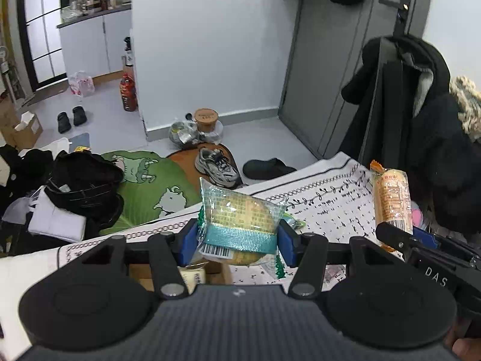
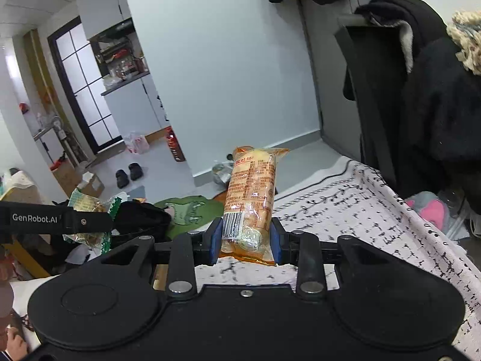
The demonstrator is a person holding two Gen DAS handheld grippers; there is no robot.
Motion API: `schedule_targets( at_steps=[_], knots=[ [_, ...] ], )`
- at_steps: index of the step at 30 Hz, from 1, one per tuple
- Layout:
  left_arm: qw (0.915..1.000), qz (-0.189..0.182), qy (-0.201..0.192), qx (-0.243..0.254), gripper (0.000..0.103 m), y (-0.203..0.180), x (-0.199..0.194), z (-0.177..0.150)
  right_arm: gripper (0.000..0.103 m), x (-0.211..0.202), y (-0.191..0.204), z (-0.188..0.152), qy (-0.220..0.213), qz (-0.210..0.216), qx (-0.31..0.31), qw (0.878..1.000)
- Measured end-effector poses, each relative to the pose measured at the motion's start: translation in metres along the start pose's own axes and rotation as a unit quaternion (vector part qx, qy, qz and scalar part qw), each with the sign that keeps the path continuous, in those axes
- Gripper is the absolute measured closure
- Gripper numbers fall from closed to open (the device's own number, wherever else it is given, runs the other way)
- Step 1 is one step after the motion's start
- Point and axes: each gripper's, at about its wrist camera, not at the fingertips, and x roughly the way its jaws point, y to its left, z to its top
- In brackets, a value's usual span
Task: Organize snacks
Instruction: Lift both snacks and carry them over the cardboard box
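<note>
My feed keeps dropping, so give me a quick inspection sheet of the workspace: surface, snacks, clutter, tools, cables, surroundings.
Surface: white cloth with black print, mostly bare where visible.
Job's things: green-wrapped pastry and orange-wrapped roll, both lifted off the cloth; another small packet lies under the left tool.
Clutter: clothes pile, sneaker, slippers and cardboard box on the floor.
Tools: left tool shut on the pastry; right tool shut on the roll.
Cables: nothing seen.
Surroundings: grey door, dark coats hanging at right, kitchen counter beyond.
</note>
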Motion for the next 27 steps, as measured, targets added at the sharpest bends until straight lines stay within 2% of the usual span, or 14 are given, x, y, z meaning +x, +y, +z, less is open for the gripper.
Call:
schedule_targets(
  at_steps=[12, 20, 27],
  knots=[
    [0.9985, 0.002, -0.039, -0.037, 0.049, 0.047, -0.036, -0.016, 0.071, -0.018, 0.034, -0.005, -0.012, 0.028, -0.022, 0.999],
    [0.9975, -0.004, -0.057, -0.041, 0.049, 0.07, -0.034, -0.026, 0.071, -0.014, 0.048, -0.018, -0.007, 0.033, -0.028, 0.999],
    [0.9949, 0.0, -0.061, -0.08, 0.049, 0.106, -0.022, -0.04, 0.071, -0.007, 0.064, -0.029, 0.003, 0.042, -0.032, 0.999]
  ],
)
